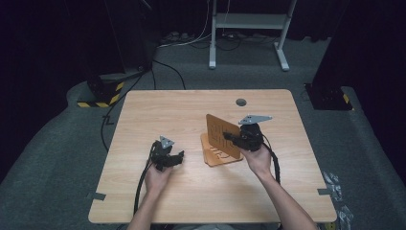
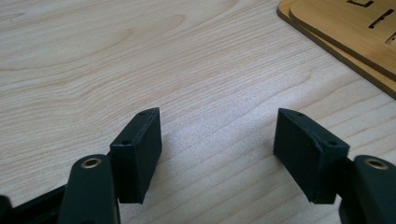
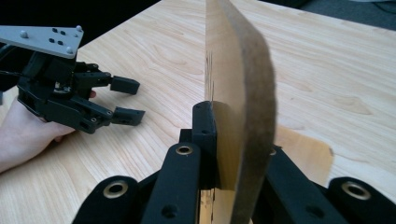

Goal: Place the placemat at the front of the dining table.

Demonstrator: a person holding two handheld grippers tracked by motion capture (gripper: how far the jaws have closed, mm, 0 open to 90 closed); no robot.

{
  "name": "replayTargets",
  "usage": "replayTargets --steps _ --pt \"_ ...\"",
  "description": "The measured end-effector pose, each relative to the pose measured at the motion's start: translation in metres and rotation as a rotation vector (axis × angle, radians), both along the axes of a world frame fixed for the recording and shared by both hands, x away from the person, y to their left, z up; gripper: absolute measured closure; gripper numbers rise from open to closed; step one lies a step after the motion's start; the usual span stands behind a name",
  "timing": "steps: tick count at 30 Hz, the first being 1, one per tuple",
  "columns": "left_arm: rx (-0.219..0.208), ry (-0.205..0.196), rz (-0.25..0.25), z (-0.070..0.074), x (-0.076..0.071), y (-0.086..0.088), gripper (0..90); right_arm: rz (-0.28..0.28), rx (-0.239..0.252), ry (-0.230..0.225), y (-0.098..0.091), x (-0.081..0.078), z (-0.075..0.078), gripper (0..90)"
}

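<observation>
While the pale wooden table (image 1: 158, 201) sits on grey carpet in a dark room, the right gripper (image 1: 228, 138) pinches a thin wooden panel (image 1: 221, 134) upright by its edge, just above a second panel (image 1: 216, 155) lying flat. Well off to its side, the left gripper (image 1: 179, 156) rests low with jaws spread around nothing. Bare tabletop stretches all round both, its edges far off.

A light wooden table (image 1: 143, 115) carries one flat slotted wooden board (image 1: 213, 155).
</observation>
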State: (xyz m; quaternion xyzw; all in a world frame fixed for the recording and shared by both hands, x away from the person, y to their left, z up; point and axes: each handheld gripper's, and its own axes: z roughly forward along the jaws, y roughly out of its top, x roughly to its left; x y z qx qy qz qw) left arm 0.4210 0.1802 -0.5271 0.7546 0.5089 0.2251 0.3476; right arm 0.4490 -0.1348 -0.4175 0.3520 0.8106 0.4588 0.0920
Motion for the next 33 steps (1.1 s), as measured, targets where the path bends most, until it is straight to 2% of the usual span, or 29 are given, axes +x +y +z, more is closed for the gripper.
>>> replayTargets --steps 4,7,16,17,25,33 --pt "0.000 0.000 0.000 0.000 0.000 0.000 32.2 -0.019 -0.009 -0.017 -0.007 -0.001 0.004 85.9" --pt "0.001 -0.001 0.002 0.000 -0.001 0.000 32.1 -0.040 -0.028 -0.049 -0.015 -0.004 0.006 85.9" --pt "0.003 -0.001 0.006 0.000 -0.002 0.000 32.0 -0.089 -0.014 -0.056 -0.040 -0.004 0.011 85.9" --pt "0.002 0.000 0.005 0.000 -0.002 0.000 31.9 -0.103 -0.018 -0.067 -0.047 -0.003 0.012 85.9" --pt "0.002 -0.001 0.006 0.000 -0.002 0.000 31.9 -0.177 -0.033 -0.066 -0.073 0.000 0.013 85.9" --pt "0.002 -0.001 0.007 0.000 -0.002 0.000 32.0 -0.214 -0.040 -0.068 -0.090 -0.001 0.016 85.9"
